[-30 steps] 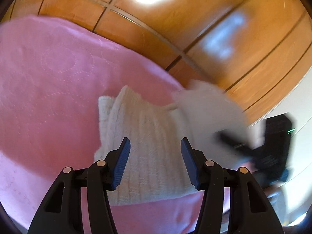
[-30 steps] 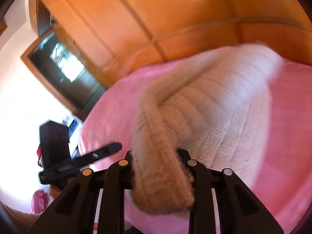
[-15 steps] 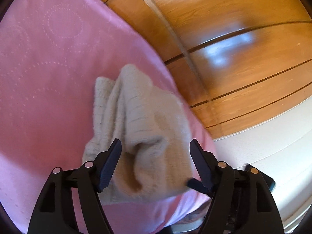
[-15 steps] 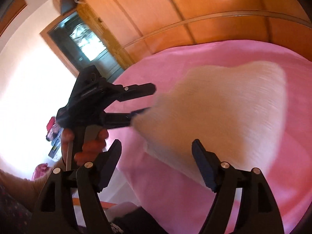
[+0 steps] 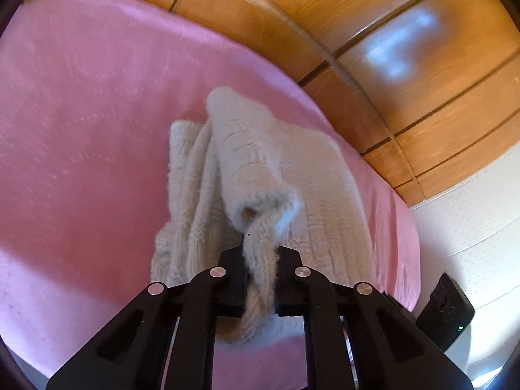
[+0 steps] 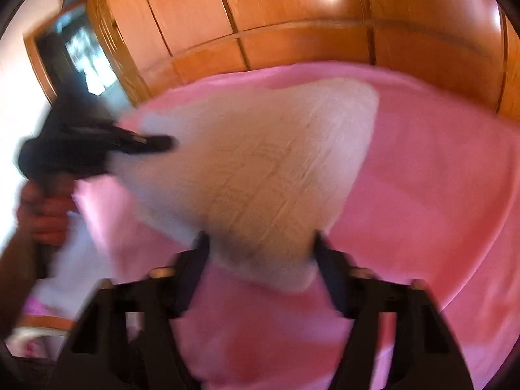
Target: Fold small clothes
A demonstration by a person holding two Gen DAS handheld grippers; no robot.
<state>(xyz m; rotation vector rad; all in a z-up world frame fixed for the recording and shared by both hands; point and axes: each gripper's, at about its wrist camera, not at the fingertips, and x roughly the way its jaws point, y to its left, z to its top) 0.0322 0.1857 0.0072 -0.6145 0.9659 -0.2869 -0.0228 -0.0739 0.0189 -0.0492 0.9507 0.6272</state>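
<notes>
While the left tool (image 5: 260, 256) pinches the cream sweater (image 5: 260, 175), no writing shows.

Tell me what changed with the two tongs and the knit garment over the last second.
The left tongs, open over the cream knit garment a second ago, have closed on its ribbed cuff. The right tongs, which held a bunched edge then, let go and spread wide; now they are closing again around the near corner, too blurred to tell whether they press on it. The garment stays on the pink bedspread.

Home bedroom: pink bedspread (image 5: 97, 130), wooden wardrobe (image 6: 292, 6).
</notes>
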